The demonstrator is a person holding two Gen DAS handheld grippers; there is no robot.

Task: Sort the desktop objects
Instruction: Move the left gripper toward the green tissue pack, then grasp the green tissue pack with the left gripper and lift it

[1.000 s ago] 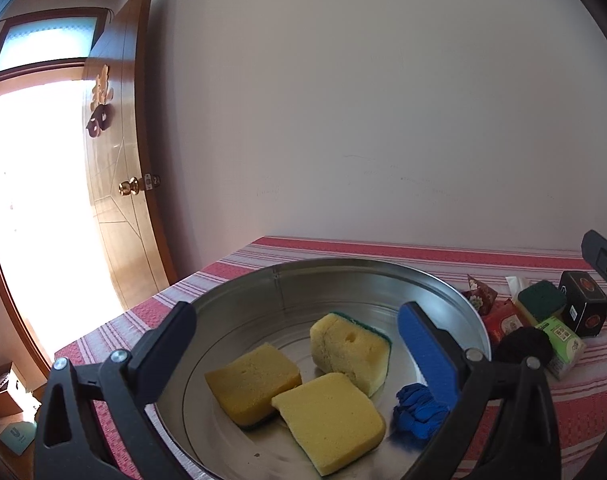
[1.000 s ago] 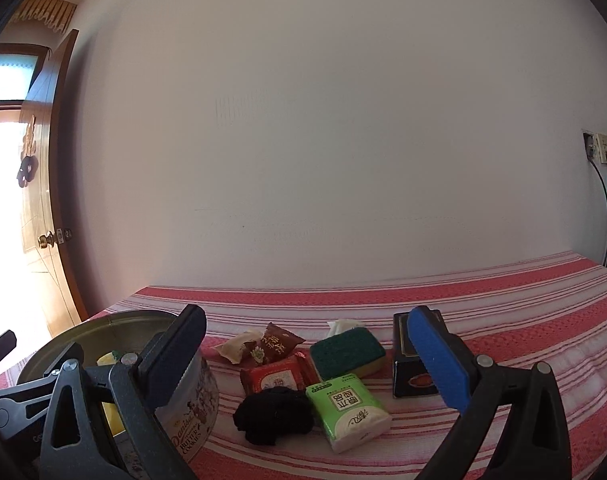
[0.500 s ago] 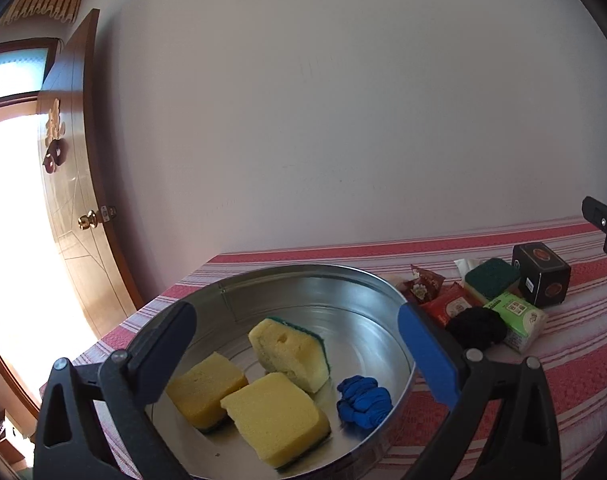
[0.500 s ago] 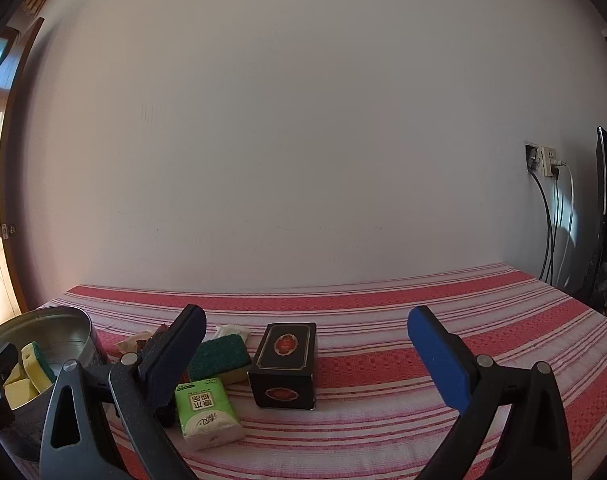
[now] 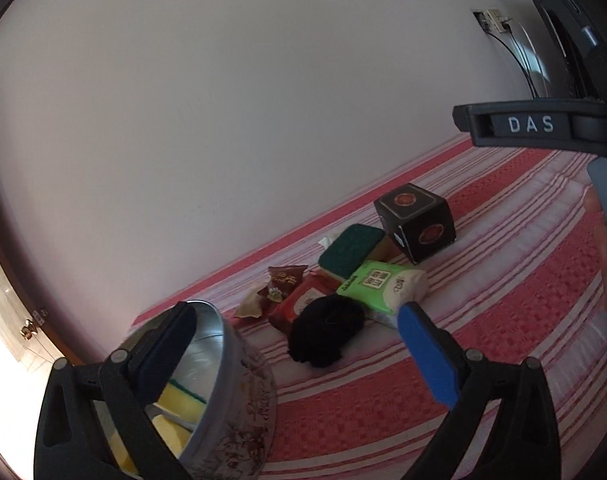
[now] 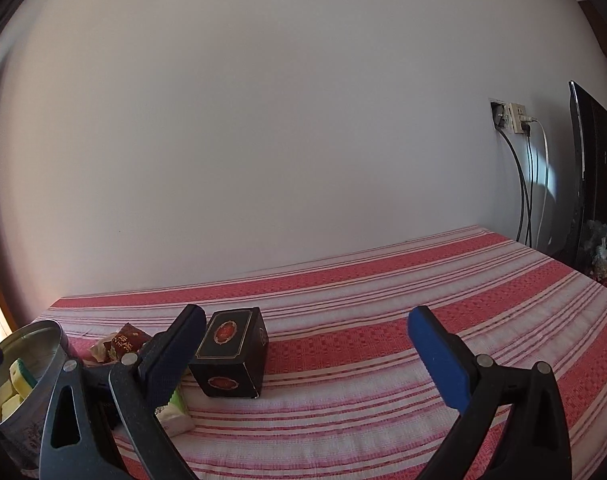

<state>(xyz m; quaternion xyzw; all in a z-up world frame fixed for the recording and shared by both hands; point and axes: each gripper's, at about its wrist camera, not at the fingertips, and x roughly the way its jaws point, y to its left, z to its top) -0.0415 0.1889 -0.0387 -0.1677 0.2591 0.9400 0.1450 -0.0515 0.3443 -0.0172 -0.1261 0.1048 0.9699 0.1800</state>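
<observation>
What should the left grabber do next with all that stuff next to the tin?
Probably ease the left gripper forward and down onto the black bundle. Its jaws are open and empty, the bundle lies nearest them in the pile, apart from the metal tin, and nothing sits on top of it. The sponges are already inside the tin, so loose items likely come next.

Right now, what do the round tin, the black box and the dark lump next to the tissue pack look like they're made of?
Round tin: metal, with a shiny silvery inside that reflects light and a printed outer wall.
Black box: probably glossy printed cardboard, with sharp folded edges and red-gold emblems.
Dark lump: soft black fabric, matte and bunched, possibly a sock.
</observation>
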